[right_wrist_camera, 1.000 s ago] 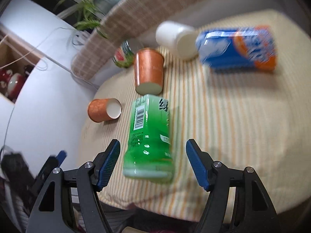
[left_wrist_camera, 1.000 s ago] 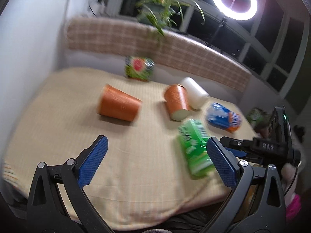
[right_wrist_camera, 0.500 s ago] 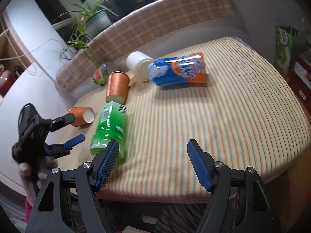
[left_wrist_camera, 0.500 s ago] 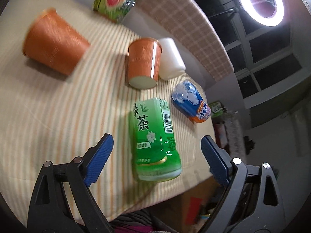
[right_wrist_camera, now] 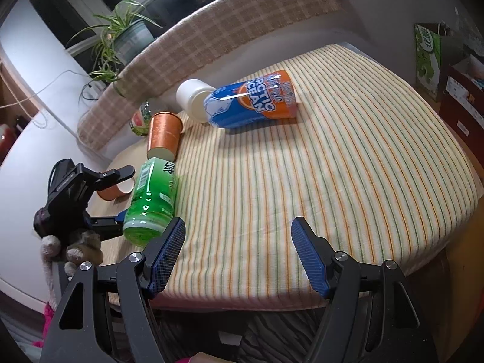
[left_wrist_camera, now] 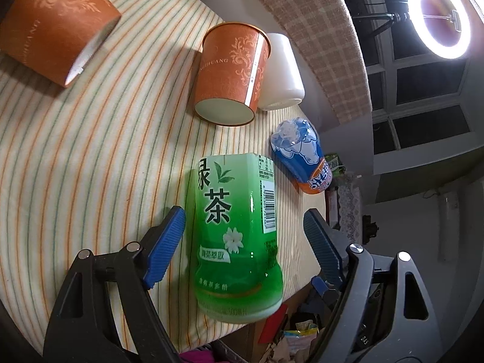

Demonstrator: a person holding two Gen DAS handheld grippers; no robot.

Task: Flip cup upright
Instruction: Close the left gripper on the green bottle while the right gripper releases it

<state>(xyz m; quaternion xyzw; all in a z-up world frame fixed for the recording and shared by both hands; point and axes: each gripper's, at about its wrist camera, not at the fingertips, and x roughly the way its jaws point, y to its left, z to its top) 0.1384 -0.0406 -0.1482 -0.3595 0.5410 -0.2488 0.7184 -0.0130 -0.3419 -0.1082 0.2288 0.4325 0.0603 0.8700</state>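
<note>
The left gripper (left_wrist_camera: pixel 244 233) has its jaws spread wide on either side of the green tea bottle (left_wrist_camera: pixel 234 227), which lies on its side at the near edge of the counter (left_wrist_camera: pixel 90 151); the left blue pad looks just beside the bottle's wall, though contact cannot be told, and the right pad stands clear of it. The bottle's base slightly overhangs the cloth edge. The right gripper (right_wrist_camera: pixel 239 251) also has wide jaws, holding nothing, hovering over the near edge of the striped cloth.

The orange cup (left_wrist_camera: pixel 231 72) lies on its side just beyond the bottle, its base end facing the left camera, with a white cup (left_wrist_camera: pixel 281 72) touching its right flank. A second orange cup (left_wrist_camera: pixel 57 24) lies tipped over well to the left. A blue and orange can (right_wrist_camera: pixel 251 103) lies on its side beside the white cup.

In the right wrist view, the right half of the counter is bare striped cloth out to its rounded edge. A plaid cushion (right_wrist_camera: pixel 211 36) runs behind the things, and a gloved hand (right_wrist_camera: pixel 72 245) holds the left gripper's handle.
</note>
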